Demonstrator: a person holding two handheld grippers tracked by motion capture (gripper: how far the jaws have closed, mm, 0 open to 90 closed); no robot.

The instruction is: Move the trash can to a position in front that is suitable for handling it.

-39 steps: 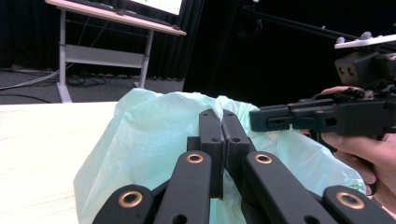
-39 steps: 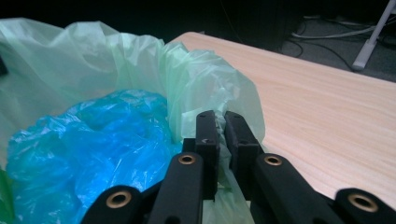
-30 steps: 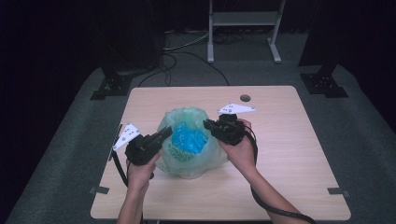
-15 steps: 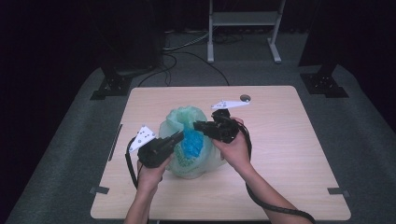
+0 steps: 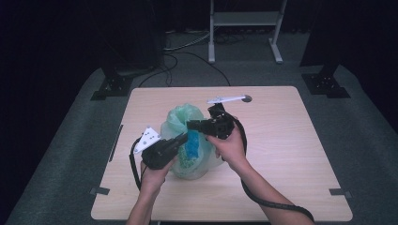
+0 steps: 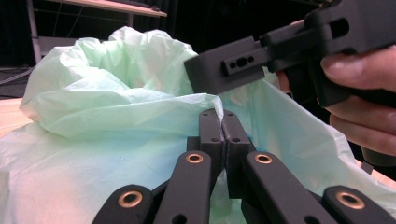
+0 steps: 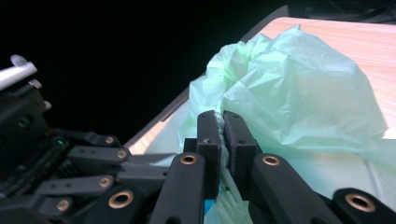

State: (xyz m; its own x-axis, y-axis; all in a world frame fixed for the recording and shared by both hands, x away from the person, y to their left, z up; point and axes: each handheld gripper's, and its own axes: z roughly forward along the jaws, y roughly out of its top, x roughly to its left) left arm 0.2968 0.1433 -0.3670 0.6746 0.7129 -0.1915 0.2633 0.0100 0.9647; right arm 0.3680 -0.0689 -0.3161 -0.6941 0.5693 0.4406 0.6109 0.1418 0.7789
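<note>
Item: 1 pale green plastic bag (image 5: 180, 123), blue contents (image 5: 191, 145) showing through, sat near the middle of the tabletop (image 5: 291, 150). Left tongs (image 6: 223, 125) clenched on the bag's film at its near-left side. Right tongs (image 7: 222, 126) clenched on film at its right side.

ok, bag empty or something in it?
Not empty: the bag has something blue showing through it in the high view. What it is, cannot tell.

Dim room, lit tabletop, soft blur
</note>
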